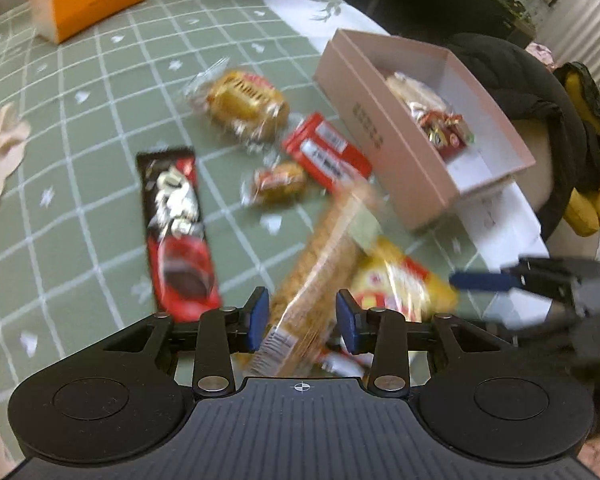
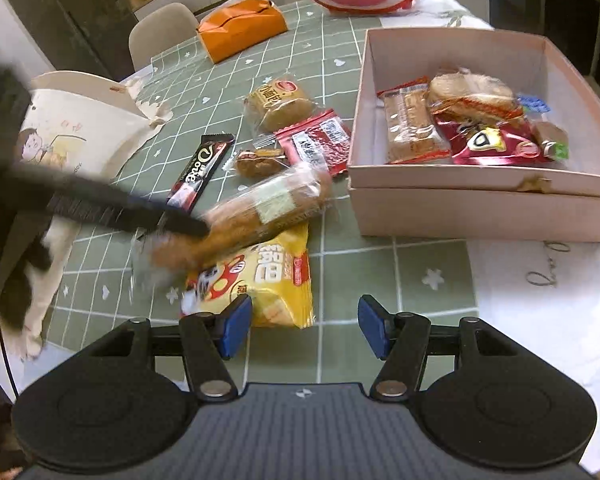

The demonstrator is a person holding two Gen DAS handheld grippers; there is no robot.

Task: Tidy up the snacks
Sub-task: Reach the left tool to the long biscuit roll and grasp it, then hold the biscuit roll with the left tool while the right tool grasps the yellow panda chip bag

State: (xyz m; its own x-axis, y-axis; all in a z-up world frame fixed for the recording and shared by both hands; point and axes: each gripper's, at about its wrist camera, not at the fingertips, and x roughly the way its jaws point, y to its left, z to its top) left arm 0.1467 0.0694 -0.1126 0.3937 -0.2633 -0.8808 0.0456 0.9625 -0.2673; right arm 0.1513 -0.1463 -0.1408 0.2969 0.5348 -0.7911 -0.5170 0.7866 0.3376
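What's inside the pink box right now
The pink box holds a tan biscuit pack, a round bread and a red snack bag. Anything beneath them is hidden.

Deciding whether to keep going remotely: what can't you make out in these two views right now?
- Left gripper on the long bread pack: motion blur in both views hides whether the pads press.
- Yellow snack bag: partly under the bread pack.
- Pink box contents: overlapping wrappers, lower ones hidden.
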